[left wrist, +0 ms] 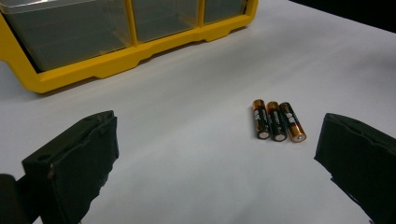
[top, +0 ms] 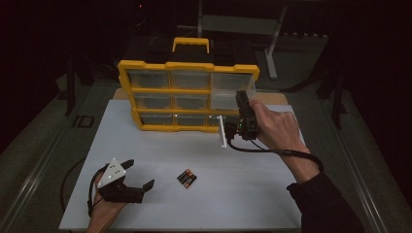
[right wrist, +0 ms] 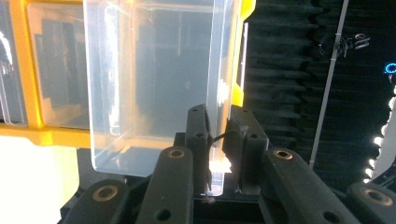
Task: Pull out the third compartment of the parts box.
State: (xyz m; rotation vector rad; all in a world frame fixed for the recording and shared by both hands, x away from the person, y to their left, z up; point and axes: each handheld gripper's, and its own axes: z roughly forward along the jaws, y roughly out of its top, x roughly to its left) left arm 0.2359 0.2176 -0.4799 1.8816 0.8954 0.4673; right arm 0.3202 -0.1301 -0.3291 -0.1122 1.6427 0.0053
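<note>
Left gripper (top: pixel 132 177): rested low at the table's (top: pixel 160 145) near-left corner, jaws spread wide and empty, aimed at the batteries, seemingly ready for a pickup. Batteries (left wrist: pixel 278 121): three, side by side, touching, flat on the table between the grippers, well short of the organiser. Organiser (top: pixel 127 82): yellow, upright at the far edge. Right gripper (right wrist: pixel 218 128): clenched on the side wall of a clear drawer (right wrist: pixel 154 70), part-drawn from the organiser's right column, likely to receive the batteries.

batteries (left wrist: pixel 278 122): three, side by side | table (top: pixel 160 160): white
</note>
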